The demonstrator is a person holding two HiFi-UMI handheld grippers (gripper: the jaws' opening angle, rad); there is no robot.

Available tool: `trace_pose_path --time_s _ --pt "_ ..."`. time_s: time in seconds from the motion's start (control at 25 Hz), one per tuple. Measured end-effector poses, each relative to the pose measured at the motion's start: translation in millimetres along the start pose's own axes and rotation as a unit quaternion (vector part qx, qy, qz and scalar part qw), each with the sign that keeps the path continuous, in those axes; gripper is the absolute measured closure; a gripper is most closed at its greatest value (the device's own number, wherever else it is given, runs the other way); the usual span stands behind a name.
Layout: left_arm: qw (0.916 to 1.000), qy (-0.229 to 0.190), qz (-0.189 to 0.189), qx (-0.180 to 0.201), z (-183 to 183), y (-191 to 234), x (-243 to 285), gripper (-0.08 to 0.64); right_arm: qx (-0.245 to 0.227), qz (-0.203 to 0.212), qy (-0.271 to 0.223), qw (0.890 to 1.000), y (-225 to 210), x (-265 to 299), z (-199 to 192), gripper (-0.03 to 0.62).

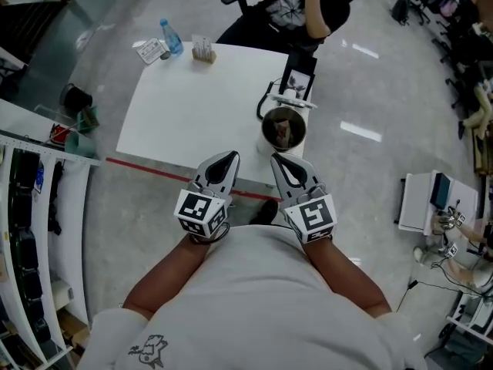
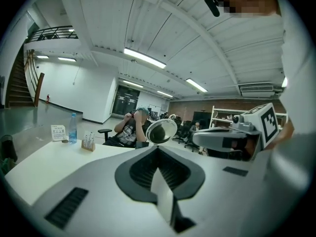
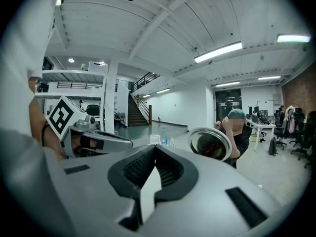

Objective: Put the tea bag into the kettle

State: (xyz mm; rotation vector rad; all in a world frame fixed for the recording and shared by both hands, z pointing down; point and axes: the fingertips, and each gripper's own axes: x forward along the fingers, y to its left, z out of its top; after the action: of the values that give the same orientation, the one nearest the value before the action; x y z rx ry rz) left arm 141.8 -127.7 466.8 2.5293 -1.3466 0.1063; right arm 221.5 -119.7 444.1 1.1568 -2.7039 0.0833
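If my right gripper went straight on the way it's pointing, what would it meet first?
Most likely the kettle at the table's near corner, just ahead of the right gripper and slightly right of its line. Depth is unclear, so it might pass beside it.

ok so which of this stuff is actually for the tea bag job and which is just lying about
For the job:
kettle, with what may be the tea bag inside
left gripper and right gripper, both shut, empty

Lying about:
water bottle
printed card
small holder
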Motion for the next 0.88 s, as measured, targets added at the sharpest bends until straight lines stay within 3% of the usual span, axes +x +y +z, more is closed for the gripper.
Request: trace_pose_path --time_s 0.32,0.68,0.88 --pt "0.9992 -0.01 -0.031 0.024 -4.8 -8.7 -72.8 0.551 0.007 -0.041 -0.007 0.999 65.5 -27.6 4.5 0.581" --pt "0.9978 -0.028 -0.054 0.027 -15.6 -9.7 -194.7 0.551 0.029 -0.036 -0.02 0.999 202.0 -43.4 -1.7 0.581" --pt "0.9966 -0.036 -0.067 0.032 -16.8 -11.2 -233.3 0.551 0.026 -0.033 -0.031 0.999 248.3 -56.2 5.6 0.581"
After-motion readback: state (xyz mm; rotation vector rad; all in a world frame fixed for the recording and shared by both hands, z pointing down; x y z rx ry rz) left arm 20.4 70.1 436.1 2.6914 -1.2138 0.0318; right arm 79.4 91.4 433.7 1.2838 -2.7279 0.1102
